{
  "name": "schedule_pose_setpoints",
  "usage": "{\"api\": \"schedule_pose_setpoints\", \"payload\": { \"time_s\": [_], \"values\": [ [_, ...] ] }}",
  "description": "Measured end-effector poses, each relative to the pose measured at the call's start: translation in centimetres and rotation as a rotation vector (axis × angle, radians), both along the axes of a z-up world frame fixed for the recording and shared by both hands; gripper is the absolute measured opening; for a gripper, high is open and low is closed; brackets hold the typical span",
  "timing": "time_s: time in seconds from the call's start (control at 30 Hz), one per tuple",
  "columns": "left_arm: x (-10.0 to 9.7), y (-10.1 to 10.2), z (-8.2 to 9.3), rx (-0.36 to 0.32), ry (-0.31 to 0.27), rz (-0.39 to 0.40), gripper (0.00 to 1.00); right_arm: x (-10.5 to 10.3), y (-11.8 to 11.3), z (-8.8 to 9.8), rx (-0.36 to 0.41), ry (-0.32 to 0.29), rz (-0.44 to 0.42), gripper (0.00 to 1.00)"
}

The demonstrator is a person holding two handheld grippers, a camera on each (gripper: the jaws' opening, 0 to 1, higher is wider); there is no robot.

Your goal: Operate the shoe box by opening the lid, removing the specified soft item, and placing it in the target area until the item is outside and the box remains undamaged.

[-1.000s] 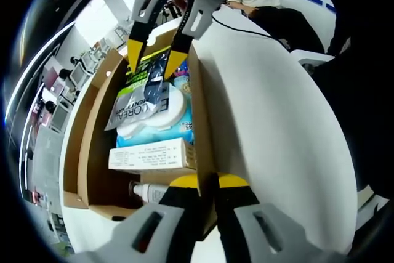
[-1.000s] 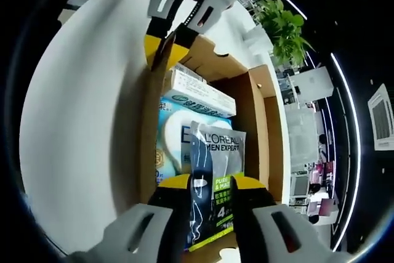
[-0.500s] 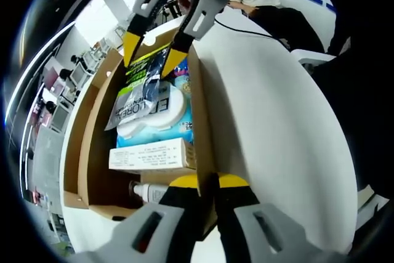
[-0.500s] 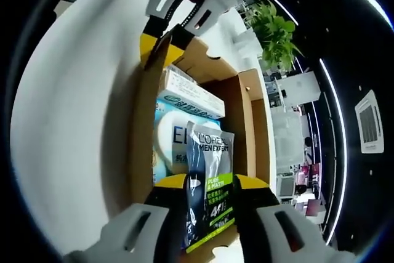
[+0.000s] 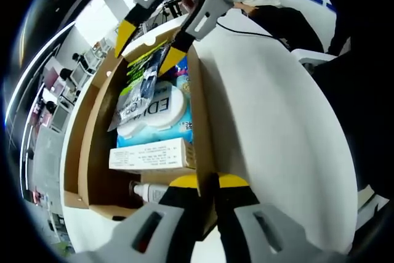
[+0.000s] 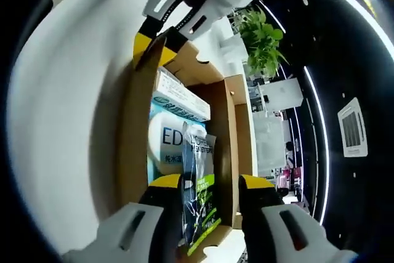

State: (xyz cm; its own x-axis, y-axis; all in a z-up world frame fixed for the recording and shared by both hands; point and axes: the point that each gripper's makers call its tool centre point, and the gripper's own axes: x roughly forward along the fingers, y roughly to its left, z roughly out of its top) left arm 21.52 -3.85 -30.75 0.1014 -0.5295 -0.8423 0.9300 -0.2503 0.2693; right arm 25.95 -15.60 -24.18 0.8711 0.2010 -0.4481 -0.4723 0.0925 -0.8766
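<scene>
In the left gripper view, the box (image 5: 83,146) lies open on the white table (image 5: 277,133), its lid folded out to the far left, so the opening step looks done. Inside, from the near end, sit a small bottle (image 5: 143,190), a white carton (image 5: 152,154) and a blue wipes pack (image 5: 165,112). The sachet (image 5: 140,78), dark with a green edge, is the soft item; it is tilted up on the wipes pack at the far end, its top edge between the jaws of the right gripper (image 5: 149,44) reaching in from above. Whether those jaws are pressing on it cannot be told, since they look spread. Further right, the left gripper (image 5: 207,183) is clamped on the box's near wall, seemingly steadying it. In the right gripper view, the left gripper (image 6: 152,46) pinches that wall at the top, and the sachet (image 6: 198,195) stands on edge between the jaws of the right gripper (image 6: 209,183), with gaps either side, so the grip is uncertain. Judged so, the sachet is partly raised but inside the box; lifting it clear and setting it in the target area remain.
</scene>
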Motion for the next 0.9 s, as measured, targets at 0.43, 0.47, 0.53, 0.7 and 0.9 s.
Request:
{"api": "schedule_pose_setpoints", "payload": {
  "time_s": [0.43,0.47,0.53,0.7,0.9],
  "values": [
    [0.1,0.0,0.0,0.003,-0.003,0.003,0.07,0.2,-0.1,0.8,0.001,-0.065,-0.011,0.43],
    [0.1,0.0,0.0,0.003,-0.002,0.003,0.07,0.3,-0.1,1.0,-0.002,-0.079,-0.012,0.46],
    [0.1,0.0,0.0,0.002,0.000,0.004,0.07,0.4,-0.1,1.5,-0.003,-0.103,-0.015,0.55],
    [0.1,0.0,0.0,0.000,0.003,0.007,0.07,0.9,-0.5,2.0,0.029,-0.115,-0.033,0.62],
    [0.1,-0.1,0.0,0.001,0.004,0.004,0.07,0.7,-0.2,2.2,-0.068,-0.149,-0.006,0.62]
  ]
}}
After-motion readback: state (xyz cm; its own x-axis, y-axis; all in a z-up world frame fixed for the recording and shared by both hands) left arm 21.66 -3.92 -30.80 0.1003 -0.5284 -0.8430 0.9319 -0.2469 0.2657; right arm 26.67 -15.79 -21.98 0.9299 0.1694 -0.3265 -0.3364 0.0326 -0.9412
